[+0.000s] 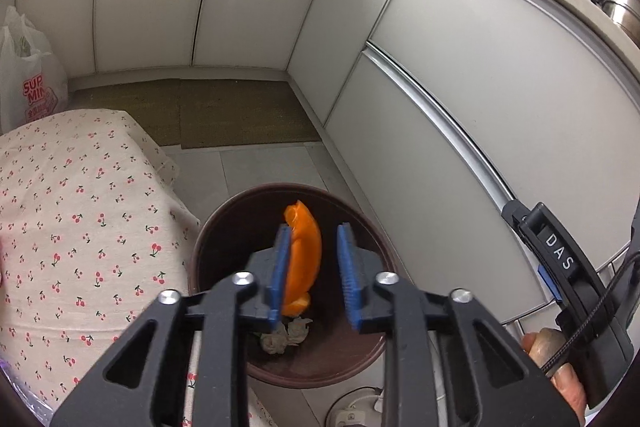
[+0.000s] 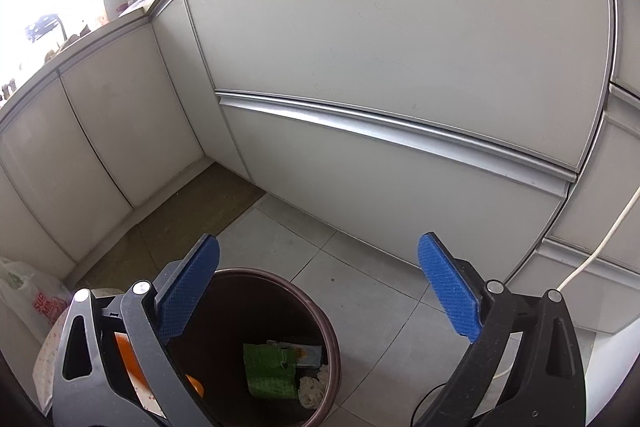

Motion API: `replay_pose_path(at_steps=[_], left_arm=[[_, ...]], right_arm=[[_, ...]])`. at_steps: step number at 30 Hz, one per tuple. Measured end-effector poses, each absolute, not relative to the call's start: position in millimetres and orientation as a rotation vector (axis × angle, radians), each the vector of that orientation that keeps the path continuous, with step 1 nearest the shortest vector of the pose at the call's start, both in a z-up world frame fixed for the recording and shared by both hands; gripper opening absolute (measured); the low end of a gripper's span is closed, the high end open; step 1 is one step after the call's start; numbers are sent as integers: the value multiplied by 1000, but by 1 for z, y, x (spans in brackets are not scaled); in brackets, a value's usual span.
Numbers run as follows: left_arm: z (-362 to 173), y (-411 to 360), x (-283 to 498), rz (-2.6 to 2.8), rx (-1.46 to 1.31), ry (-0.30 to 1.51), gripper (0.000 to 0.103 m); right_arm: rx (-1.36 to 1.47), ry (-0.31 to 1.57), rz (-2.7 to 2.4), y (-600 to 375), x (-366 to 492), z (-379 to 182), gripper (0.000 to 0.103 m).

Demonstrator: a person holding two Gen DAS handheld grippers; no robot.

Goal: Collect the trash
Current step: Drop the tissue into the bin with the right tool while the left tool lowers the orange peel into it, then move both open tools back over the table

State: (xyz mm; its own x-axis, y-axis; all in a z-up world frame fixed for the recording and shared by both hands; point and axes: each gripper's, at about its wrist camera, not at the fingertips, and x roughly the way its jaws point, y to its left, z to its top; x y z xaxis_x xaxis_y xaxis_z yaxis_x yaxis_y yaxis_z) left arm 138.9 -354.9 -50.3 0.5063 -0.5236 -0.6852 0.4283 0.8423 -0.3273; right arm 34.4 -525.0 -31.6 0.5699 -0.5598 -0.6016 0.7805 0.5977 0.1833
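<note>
An orange peel [image 1: 304, 255] stands upright between the blue pads of my left gripper [image 1: 314, 231], directly above the brown round bin [image 1: 208, 239]. The peel leans on the left pad, and a clear gap separates it from the right pad, so the jaws are open. Crumpled tissue [image 1: 284, 337] lies at the bin's bottom. My right gripper [image 2: 318, 247] is wide open with nothing between its fingers, hovering over the bin [image 2: 320, 311]. Inside the bin lie a green packet [image 2: 268, 367] and tissue [image 2: 312, 387]. The orange peel [image 2: 128, 355] shows behind the right gripper's left finger.
A table under a cherry-print cloth [image 1: 80, 227] sits to the left of the bin. A white plastic bag [image 1: 32, 87] stands behind it. White cabinets [image 1: 480, 87] wrap the corner, with a brown mat [image 1: 240, 115] on the floor. A white cable [image 2: 600, 247] hangs at right.
</note>
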Motion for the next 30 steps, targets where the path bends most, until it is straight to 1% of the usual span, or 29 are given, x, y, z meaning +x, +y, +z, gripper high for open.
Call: replay_pose_path(at_steps=[1, 2, 3, 9, 15, 21, 25, 30], left_arm=[[-48, -351, 138, -568, -128, 855, 42], [-47, -349, 138, -564, -132, 849, 48], [-45, -346, 138, -560, -136, 842, 49], [-30, -320, 133, -484, -127, 764, 49], [-22, -279, 130, -412, -128, 718, 49], [-23, -227, 127, -327, -144, 696, 49], [-23, -193, 127, -276, -166, 701, 49], [-25, -147, 127, -209, -185, 706, 49]], right_arm=[[455, 527, -818, -523, 35, -31, 95], [443, 529, -814, -520, 36, -30, 95], [432, 531, -809, -517, 37, -29, 95], [357, 536, -761, -490, 45, -22, 95], [231, 535, -666, -441, 59, -15, 96], [135, 504, -595, -393, 70, -10, 96], [117, 509, -525, -364, 78, -8, 96], [24, 513, -452, -316, 90, -12, 96]])
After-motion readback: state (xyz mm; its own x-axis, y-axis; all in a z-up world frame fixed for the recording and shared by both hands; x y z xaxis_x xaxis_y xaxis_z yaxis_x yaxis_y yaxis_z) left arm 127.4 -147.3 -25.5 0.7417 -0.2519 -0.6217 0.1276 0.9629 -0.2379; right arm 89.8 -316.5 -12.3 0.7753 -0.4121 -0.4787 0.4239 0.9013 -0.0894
